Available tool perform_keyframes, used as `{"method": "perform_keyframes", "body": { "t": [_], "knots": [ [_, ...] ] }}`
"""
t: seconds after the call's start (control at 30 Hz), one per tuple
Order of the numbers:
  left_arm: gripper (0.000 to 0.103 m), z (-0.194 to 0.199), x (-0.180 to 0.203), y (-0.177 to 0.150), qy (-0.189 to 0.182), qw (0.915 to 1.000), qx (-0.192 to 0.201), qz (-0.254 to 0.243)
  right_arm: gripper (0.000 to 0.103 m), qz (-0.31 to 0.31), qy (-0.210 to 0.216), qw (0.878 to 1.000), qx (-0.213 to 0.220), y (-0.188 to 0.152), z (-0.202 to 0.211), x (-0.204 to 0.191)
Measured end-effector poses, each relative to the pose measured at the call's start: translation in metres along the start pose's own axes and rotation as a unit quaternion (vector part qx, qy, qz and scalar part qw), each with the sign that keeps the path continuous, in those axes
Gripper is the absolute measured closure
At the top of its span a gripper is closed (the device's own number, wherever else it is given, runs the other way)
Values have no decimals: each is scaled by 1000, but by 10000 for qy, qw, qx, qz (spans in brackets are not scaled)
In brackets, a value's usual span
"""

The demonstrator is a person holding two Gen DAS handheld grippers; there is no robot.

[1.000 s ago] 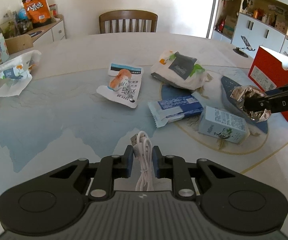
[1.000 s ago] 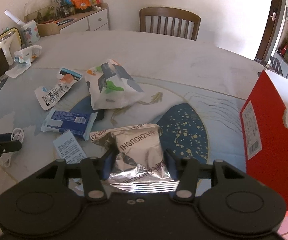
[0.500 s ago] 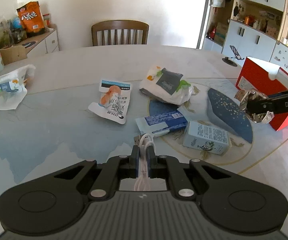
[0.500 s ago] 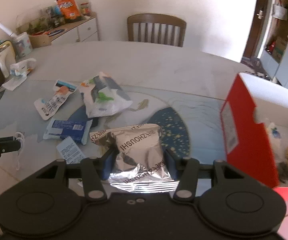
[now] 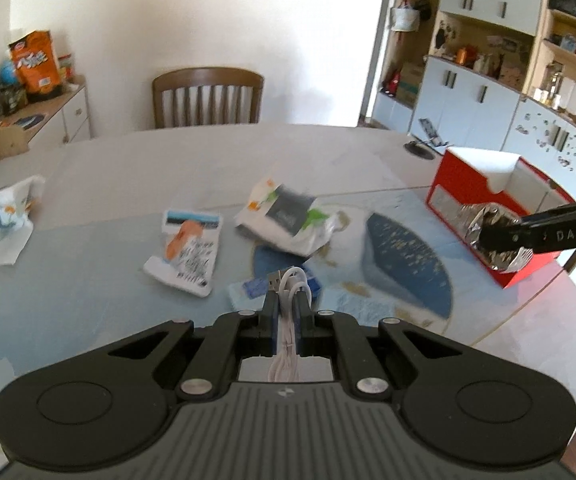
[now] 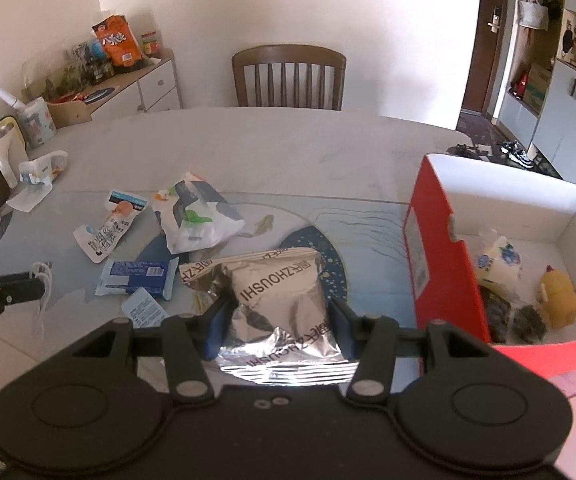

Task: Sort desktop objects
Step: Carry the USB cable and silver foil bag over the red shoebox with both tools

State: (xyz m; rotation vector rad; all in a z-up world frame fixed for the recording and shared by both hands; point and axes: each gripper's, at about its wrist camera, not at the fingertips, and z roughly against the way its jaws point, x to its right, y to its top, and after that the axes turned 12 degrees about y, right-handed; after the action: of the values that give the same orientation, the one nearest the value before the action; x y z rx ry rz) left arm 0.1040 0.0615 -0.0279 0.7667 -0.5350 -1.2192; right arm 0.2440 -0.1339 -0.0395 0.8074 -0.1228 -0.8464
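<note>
My left gripper (image 5: 286, 307) is shut on a coiled white USB cable (image 5: 290, 285), lifted off the round table (image 5: 135, 168). The same cable (image 6: 43, 280) hangs from those fingers at the left edge of the right wrist view. My right gripper (image 6: 281, 318) is shut on a silver foil snack bag (image 6: 277, 292), held above the table just left of a red open box (image 6: 434, 264). That bag (image 5: 488, 236) also shows in front of the red box (image 5: 454, 196) in the left wrist view. Inside the box lie a yellow toy (image 6: 560, 300) and several packets.
On the table lie a white snack pouch with orange print (image 5: 187, 252), a crumpled white bag (image 5: 288, 220), a blue wrapper (image 6: 135, 278) and a small pale-blue carton (image 6: 145, 310). Tissues (image 5: 1, 212) sit far left. A wooden chair (image 5: 207, 98) stands behind the table.
Both grippers rose above the table. The left gripper closed fully on the cable and lifted it. The right one carried the foil bag nearer the red box, whose inside came into view.
</note>
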Motion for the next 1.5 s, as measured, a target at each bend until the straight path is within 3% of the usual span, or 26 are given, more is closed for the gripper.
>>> {"method": "perform_keyframes", "body": {
  "t": [0.33,0.77,1.5],
  "knots": [
    [96,10,40,35,-427,9979,348,-336,51,-221,-149,9992,284,0,38,13],
    [96,7,116,66,-969,9900,653,-794,51,-484,-531,9953,644,-2,81,59],
    [96,-18,235,105,-1582,9776,589,-1260,51,-616,-807,9916,804,2,110,151]
  ]
}}
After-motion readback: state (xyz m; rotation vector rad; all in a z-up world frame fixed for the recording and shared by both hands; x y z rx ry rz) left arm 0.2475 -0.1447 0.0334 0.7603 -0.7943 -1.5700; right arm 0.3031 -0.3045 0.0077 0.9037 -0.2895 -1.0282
